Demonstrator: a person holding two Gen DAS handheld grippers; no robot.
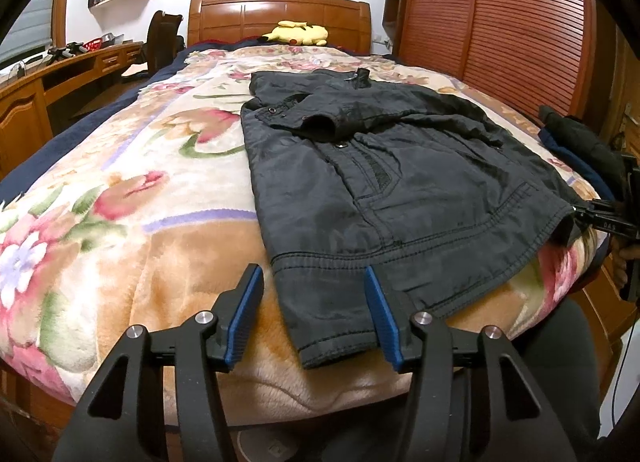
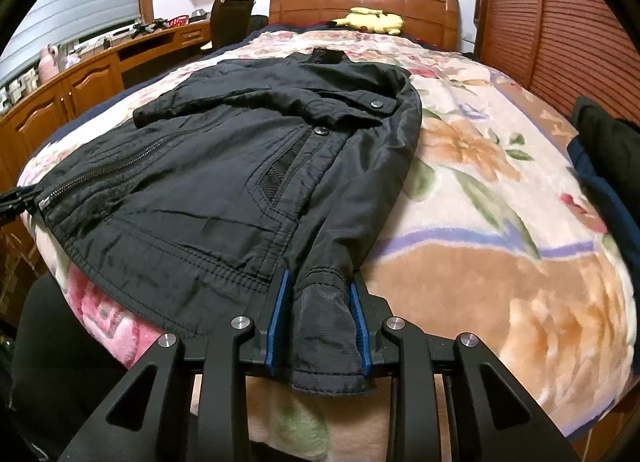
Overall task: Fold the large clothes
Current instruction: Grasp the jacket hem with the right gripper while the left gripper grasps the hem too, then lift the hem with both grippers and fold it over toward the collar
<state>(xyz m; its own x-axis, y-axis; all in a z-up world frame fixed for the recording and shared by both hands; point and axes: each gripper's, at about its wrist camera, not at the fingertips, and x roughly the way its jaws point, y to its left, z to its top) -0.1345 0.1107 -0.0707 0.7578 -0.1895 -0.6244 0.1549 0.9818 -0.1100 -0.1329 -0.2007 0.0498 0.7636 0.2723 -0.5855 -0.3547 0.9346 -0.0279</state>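
Note:
A black padded jacket [image 1: 400,166] lies front up on the floral blanket [image 1: 140,190], collar toward the headboard, one sleeve folded across its chest. My left gripper [image 1: 312,270] is at the near hem corner, which lies between the blue pads [image 1: 244,314]. The left pad stands clear of the cloth, so the jaws are open. My right gripper [image 2: 319,280] is shut on the cuff of the other sleeve [image 2: 326,326], which runs down the jacket's [image 2: 224,182] right side. The right gripper [image 1: 588,214] also shows at the edge of the left wrist view, and the left gripper [image 2: 12,202] in the right wrist view.
A yellow plush toy [image 1: 296,33] rests against the wooden headboard [image 1: 280,10]. A pile of dark folded clothes [image 2: 608,150] sits on the bed's right edge. A wooden desk [image 1: 60,70] and a chair [image 1: 162,38] stand left of the bed, and a slatted wardrobe [image 1: 500,22] on the right.

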